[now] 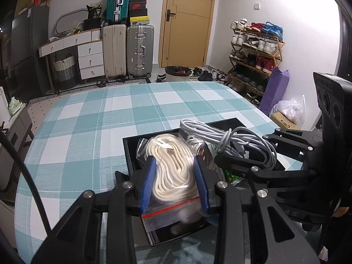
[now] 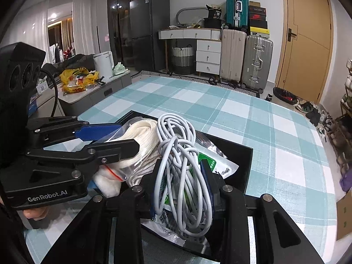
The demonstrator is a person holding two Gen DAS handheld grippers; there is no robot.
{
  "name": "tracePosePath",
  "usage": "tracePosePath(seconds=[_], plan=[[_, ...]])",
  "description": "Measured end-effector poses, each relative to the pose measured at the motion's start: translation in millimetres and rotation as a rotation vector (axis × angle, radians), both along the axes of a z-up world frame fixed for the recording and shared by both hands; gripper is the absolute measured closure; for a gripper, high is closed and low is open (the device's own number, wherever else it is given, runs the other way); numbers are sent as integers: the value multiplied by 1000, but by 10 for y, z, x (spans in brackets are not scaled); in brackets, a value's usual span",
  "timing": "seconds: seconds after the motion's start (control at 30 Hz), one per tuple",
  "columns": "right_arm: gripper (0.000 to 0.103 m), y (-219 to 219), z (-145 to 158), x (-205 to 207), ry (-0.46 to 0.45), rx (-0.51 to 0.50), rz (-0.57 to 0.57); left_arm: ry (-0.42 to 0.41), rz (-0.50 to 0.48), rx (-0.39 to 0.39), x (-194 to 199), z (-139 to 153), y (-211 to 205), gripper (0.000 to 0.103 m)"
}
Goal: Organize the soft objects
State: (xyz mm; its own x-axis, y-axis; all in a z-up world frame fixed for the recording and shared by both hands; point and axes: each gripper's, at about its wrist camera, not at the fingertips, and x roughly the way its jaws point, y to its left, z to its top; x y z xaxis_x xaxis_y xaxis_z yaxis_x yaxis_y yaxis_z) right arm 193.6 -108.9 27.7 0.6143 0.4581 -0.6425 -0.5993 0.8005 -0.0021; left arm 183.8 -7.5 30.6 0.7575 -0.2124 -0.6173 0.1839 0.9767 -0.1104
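Observation:
A black tray (image 1: 129,151) lies on the checked tablecloth. My left gripper (image 1: 175,165) is shut on a clear zip bag of cream-white rope (image 1: 173,171) and holds it over the tray's left part. My right gripper (image 2: 179,171) is shut on a coiled grey cable (image 2: 176,154) over the tray's right part (image 2: 242,154), above a green and white packet (image 2: 209,165). In the left wrist view the right gripper (image 1: 239,162) and the cable (image 1: 222,136) show at the right. In the right wrist view the left gripper (image 2: 114,138) and the rope bag (image 2: 140,140) show at the left.
The teal checked table (image 1: 110,114) spreads beyond the tray. Suitcases (image 1: 127,50), a white drawer unit (image 1: 90,57) and a door (image 1: 187,22) stand at the back. A shoe rack (image 1: 255,52) is at the right. A grey side cabinet with a yellow bag (image 2: 77,79) is at the left.

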Motion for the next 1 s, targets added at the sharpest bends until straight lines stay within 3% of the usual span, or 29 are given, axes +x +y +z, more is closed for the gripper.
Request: tracePosePath(seconds=[0.13,0.2,0.27,0.33,0.4,0.47,0.63,1.0], plan=[[50,-51,49,-55,-24,22,-7,0,3,0,-11,19,10,67],[47,-98,84,-88,-40,28,-17,-5,4,1,-35,41,14,57],[37,-151,114,-130,-54,30,-23,-22,8,-11,-86,80,25,45],[21,-231,159,-188,-67,52,-36,-31,-2,-21,-135,114,39,43],[13,-330,218,-259,-80,90,-51,-34,-4,-19,-181,143,42,36],[1,-419,264,-325,-68,122,-66,-48,14,-24,-260,179,68,14],[1,-575,338,-529,-77,176,-89,-103,72,-61,-478,252,174,0],[1,-678,383,-1034,-117,184,-85,-138,126,-70,-893,190,276,0]])
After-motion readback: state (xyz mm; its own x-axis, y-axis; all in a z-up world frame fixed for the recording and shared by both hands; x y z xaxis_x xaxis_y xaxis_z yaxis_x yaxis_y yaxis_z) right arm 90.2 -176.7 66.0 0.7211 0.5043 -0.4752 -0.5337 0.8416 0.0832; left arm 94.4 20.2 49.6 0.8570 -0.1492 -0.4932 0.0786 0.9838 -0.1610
